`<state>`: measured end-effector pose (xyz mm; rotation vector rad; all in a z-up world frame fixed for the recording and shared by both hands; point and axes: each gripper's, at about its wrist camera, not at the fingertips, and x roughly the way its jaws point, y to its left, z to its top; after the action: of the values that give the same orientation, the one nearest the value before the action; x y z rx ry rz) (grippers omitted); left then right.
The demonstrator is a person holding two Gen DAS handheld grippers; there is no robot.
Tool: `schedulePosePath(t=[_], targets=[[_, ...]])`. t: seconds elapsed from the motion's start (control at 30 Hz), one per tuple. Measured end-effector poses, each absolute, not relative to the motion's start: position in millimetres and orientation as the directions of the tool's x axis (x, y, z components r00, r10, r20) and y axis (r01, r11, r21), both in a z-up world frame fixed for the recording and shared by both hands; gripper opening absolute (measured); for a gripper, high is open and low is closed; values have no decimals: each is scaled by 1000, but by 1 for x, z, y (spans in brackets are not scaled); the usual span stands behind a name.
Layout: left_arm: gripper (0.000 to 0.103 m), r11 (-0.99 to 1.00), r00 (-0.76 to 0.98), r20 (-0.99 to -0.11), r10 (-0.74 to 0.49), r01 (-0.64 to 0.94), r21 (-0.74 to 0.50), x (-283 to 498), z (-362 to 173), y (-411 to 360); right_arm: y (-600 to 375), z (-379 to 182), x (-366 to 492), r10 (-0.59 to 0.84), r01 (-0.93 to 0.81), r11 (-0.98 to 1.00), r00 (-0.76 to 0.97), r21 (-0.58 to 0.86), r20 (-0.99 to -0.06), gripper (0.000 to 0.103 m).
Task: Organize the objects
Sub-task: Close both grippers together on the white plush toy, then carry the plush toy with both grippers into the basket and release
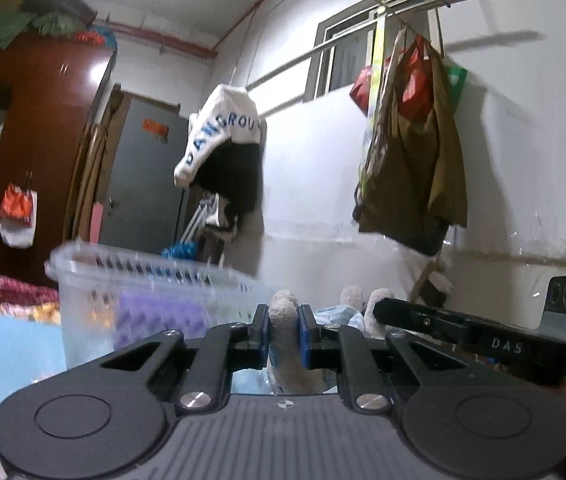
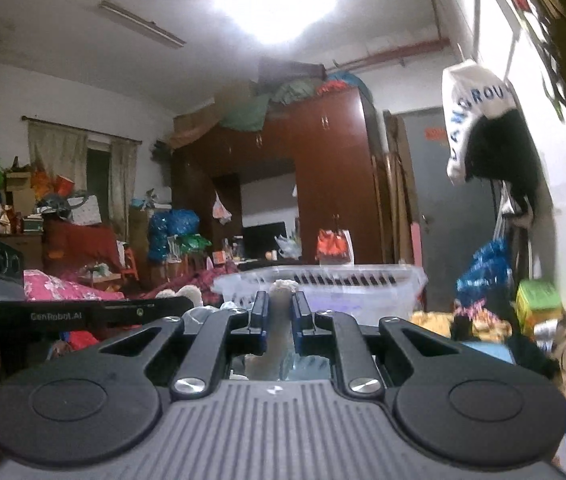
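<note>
Both grippers are clamped on the same soft toy, so the step in hand looks like a two-handed carry of one item toward a container. Nearest in the left wrist view, the left gripper has its blue pads pressed tight on a fuzzy beige limb of the plush toy, which pokes up between the fingers; two more rounded plush ends show just to the right of it, beside a bit of pale blue cloth. The right gripper is likewise clenched on a pale, furry limb of the same toy, which rises between its fingers and hangs down below them toward the camera. Each tool shows in the other's view as a black bar coming in from the side, so the two hands are close together and both point level. Just beyond the fingertips stands the clear plastic basket, ahead and to the left of the left gripper, ahead and slightly right of the right gripper, with something purple inside it. Further off are a cluttered bed, a dark wardrobe and clothes hung on the wall. As a judgement, the next move calls for bringing the toy above the basket rim, both hands moving together, then letting go.
</note>
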<state>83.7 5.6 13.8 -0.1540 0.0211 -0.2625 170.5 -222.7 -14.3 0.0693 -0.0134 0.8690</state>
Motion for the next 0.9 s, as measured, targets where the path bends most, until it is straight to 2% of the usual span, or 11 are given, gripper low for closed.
schedulePosePath(t=[0.43,0.6,0.83,0.9], targets=[[17,989,989,29,-147,147,2,151,115,12,-185,51,218,739,-741,671,668,-17,86,13],[17,993,991,-57,-118,118,12,197,126,17,-175,52,248,718,-719,694,695,21,41,13],[17,999,986,-160,-42,46,19,242,108,45,-145,34,285,728,-723,685,682,90,-67,12],[17,1000,982,-190,-18,19,5,251,102,59,-130,29,290,736,-733,677,670,68,-93,12]])
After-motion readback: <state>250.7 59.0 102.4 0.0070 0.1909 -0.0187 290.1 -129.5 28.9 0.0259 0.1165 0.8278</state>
